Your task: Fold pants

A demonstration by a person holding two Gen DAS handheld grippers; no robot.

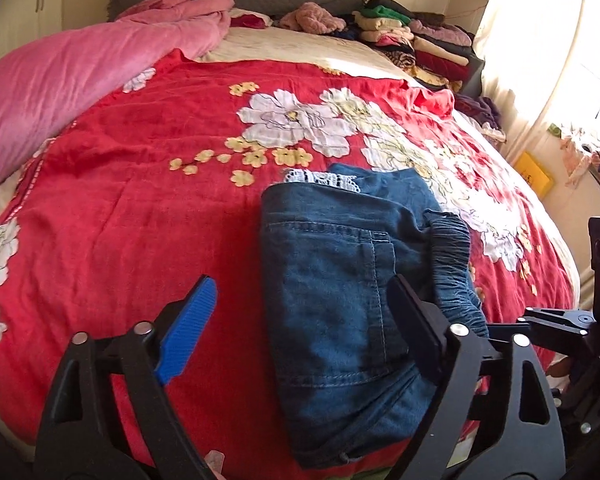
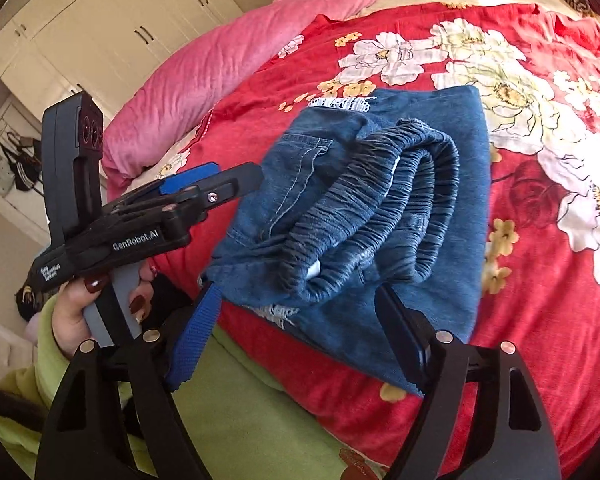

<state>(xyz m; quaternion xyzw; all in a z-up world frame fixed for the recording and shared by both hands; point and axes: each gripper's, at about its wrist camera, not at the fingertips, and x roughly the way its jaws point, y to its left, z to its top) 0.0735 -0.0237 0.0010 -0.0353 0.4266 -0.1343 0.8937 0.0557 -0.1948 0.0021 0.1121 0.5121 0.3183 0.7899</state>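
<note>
Left wrist view: folded blue denim pants [image 1: 340, 300] lie near the bed's near edge on a red floral blanket [image 1: 140, 220], long axis running toward the headboard, elastic waistband at the right. The left gripper [image 1: 300, 320] hovers over them, fingers apart.

Right wrist view: the right gripper [image 2: 296, 336] has its fingers spread, empty, near the pants' [image 2: 440, 260] gathered waistband [image 2: 372, 208].

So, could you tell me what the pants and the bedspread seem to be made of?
Pants: apparently blue denim, matte, with pale topstitching around a patch pocket and a gathered elastic waistband. Bedspread: probably a soft, plush or fleece-like fabric; its red floral surface looks slightly fuzzy and creased, not shiny.
</note>
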